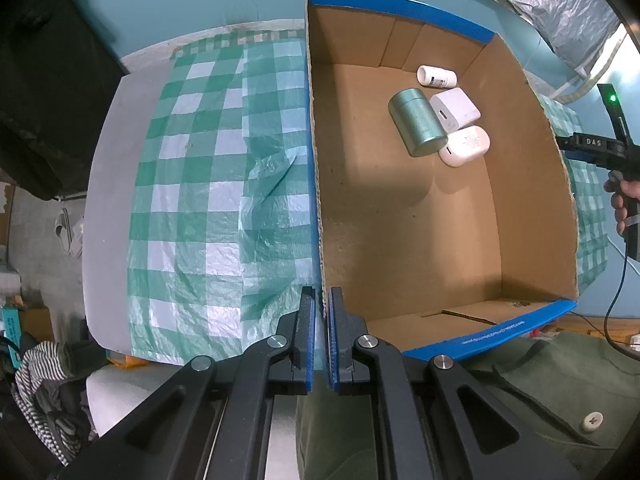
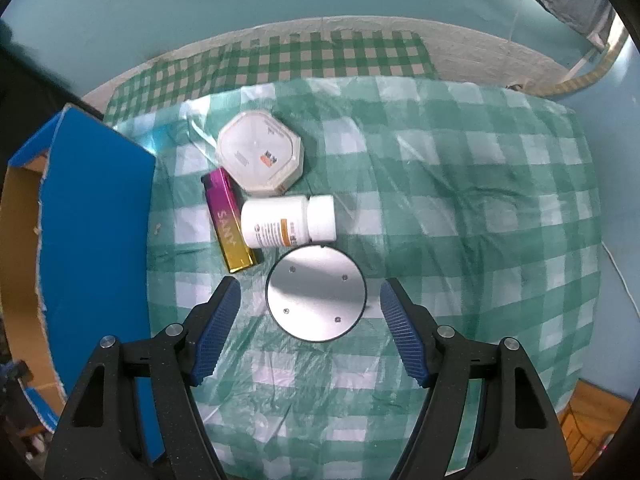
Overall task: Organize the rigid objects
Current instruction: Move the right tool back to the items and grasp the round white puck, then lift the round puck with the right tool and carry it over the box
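Beside the box (image 1: 400,208), on a green-checked cloth (image 1: 208,184), two hand-held grippers worked at sorting small hard goods. Left gripper (image 1: 322,304) pointed straight down with its jaws pinched shut on the box's near wall, the blue-taped edge caught between the pads. Inside the box, toward its far corner, lay a green tin (image 1: 417,122) on its side, touching a white charger (image 1: 456,111) and a white case (image 1: 466,146), with a small white bottle (image 1: 436,76) just beyond them. Outside the box, on its other side, the right gripper (image 2: 310,294) hung with jaws spread wide and empty, a silver disc (image 2: 316,294) lying flat on the cloth between the tips, untouched. Just past the disc lay a pill bottle (image 2: 288,221) on its side, a pink-and-gold lighter (image 2: 230,224) between it and the box, and an octagonal white container (image 2: 260,152) farthest off.
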